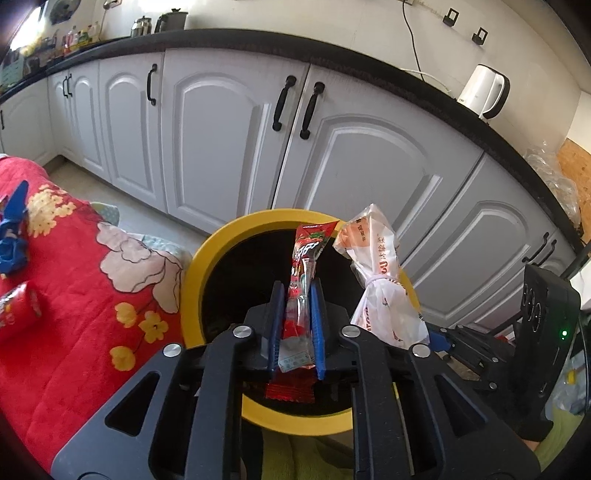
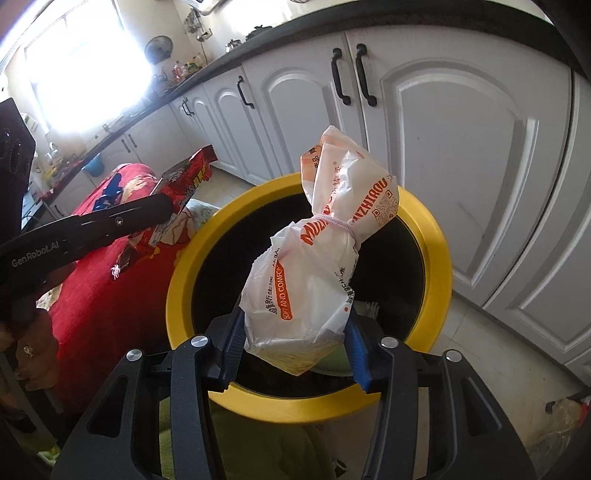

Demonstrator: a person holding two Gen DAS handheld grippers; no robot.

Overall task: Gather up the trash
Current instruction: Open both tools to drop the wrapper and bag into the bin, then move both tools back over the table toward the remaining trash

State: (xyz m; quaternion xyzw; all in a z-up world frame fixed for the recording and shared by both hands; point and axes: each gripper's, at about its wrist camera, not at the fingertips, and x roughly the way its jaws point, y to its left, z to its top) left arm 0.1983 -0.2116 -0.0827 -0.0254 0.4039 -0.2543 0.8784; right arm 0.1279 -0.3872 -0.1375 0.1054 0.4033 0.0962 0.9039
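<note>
1. A home kitchen: white base cabinets [image 1: 229, 140] with arched panel doors and black handles run under a dark countertop [image 1: 258, 40].
2. A white electric kettle [image 1: 484, 92] stands on the counter at 2 o'clock; metal kettles [image 1: 170, 20] and bottles [image 1: 79, 37] at 11 o'clock.
3. A red floral quilt [image 1: 74, 266] at 9 o'clock and a bright window [image 2: 85, 62] look domestic.

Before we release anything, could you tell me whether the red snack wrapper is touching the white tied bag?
Apart. The left wrist view shows white cabinet between the red snack wrapper and the white tied bag.
</note>
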